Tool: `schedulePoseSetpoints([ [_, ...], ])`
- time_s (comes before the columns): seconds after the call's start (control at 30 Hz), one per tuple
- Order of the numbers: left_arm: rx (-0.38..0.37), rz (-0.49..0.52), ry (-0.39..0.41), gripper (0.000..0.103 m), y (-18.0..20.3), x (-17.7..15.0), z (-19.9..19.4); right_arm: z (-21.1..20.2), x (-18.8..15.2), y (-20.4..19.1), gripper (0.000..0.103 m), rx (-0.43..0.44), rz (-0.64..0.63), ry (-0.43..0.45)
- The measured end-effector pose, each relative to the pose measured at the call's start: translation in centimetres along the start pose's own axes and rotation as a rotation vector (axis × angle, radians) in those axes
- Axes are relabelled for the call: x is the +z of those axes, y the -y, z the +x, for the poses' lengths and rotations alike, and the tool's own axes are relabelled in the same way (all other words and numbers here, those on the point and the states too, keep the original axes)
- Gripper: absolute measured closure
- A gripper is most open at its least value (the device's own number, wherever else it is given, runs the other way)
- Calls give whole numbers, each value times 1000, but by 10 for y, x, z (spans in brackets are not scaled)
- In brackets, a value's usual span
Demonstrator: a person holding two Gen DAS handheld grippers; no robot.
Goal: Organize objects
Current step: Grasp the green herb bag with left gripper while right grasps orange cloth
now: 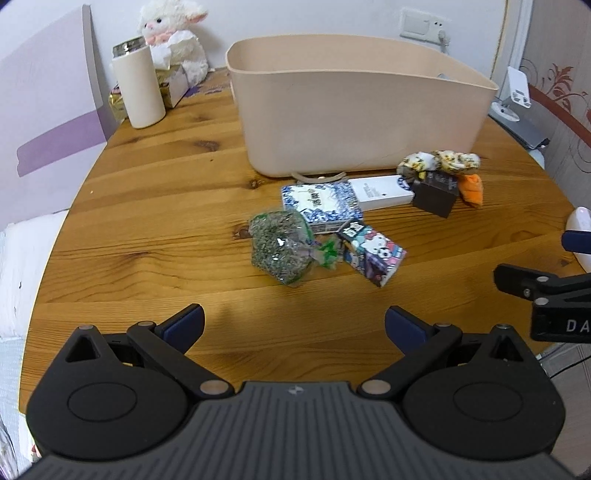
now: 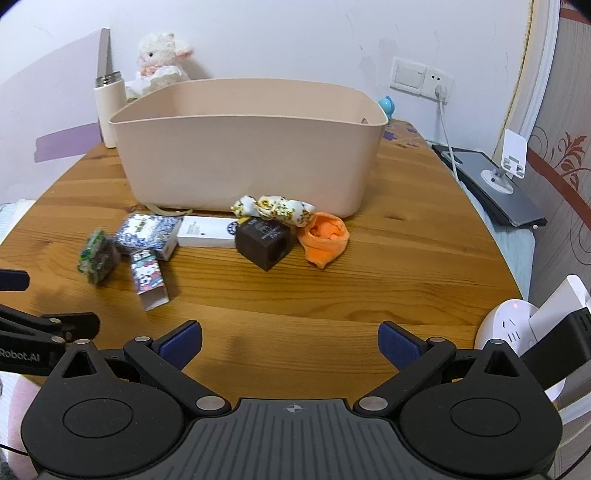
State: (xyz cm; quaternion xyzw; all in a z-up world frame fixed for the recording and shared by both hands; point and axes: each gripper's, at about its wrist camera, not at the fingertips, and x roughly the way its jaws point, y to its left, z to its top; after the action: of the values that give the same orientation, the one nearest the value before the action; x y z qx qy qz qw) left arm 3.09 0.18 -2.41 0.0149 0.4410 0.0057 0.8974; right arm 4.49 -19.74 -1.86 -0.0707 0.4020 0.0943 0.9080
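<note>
Both tongs, left tongs [image 1: 294, 325] and right tongs [image 2: 290, 341], hang spread and empty. Loose items, including the herb packet [image 1: 279, 247], lie before the bin [image 1: 354, 107] on the desk [image 1: 147, 221]. Judged step: first pickup; next, approach and close.

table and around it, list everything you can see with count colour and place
storage bin: 1, beige, back centre of table
table: 1, brown wood, under everything
herb bag: 1, clear with green contents, left end of the pile
patterned box: 1, blue and white, before the bin
cartoon box: 1, multicolour, right of the herb bag
white box: 1, white, between patterned box and cube
dark cube: 1, dark brown, right of white box
floral cloth: 1, white and yellow, atop the cube
orange cloth: 1, orange, right of the cube
flask: 1, cream, back left
plush lamb: 1, white, back left
power strip: 1, white, right edge
left gripper: 1, black, open, empty
right gripper: 1, black, open, empty
</note>
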Motion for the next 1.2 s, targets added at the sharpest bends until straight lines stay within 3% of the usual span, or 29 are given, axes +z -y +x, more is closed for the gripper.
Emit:
schedulePoseSetpoints([
  [0.17, 3, -21, -27, 0, -7, 3, 17, 18, 1, 7, 1, -38, -20, 3],
  [0.3, -1, -29, -36, 0, -11, 5, 30, 37, 2, 9, 8, -78, -52, -18],
  [0.73, -20, -18, 11, 0, -21, 22, 56, 80, 26, 35, 10, -35, 5, 13],
  [0.8, -21, -11, 20, 2, -22, 26, 60, 85, 32, 36, 16, -26, 8, 21],
  [0.87, -30, 2, 42, 11, -21, 31, 61, 89, 37, 36, 22, -17, 7, 31],
  [0.93, -43, 17, 56, 27, -20, 34, 61, 91, 40, 35, 31, -9, 4, 42],
  [0.97, -50, 22, 59, 31, -20, 36, 61, 92, 41, 35, 41, -3, 4, 47],
  [1.03, -60, 27, 61, 50, -19, 39, 60, 93, 43, 35, 60, 17, 6, 52],
  [1.07, -64, 27, 63, 57, -20, 39, 60, 93, 44, 33, 74, 22, 4, 52],
  [1.1, -72, 21, 63, 69, -22, 40, 59, 93, 44, 32, 89, 23, -4, 51],
  [1.2, -97, -14, 54, 70, -28, 39, 57, 87, 38, 24, 94, -19, -42, 60],
])
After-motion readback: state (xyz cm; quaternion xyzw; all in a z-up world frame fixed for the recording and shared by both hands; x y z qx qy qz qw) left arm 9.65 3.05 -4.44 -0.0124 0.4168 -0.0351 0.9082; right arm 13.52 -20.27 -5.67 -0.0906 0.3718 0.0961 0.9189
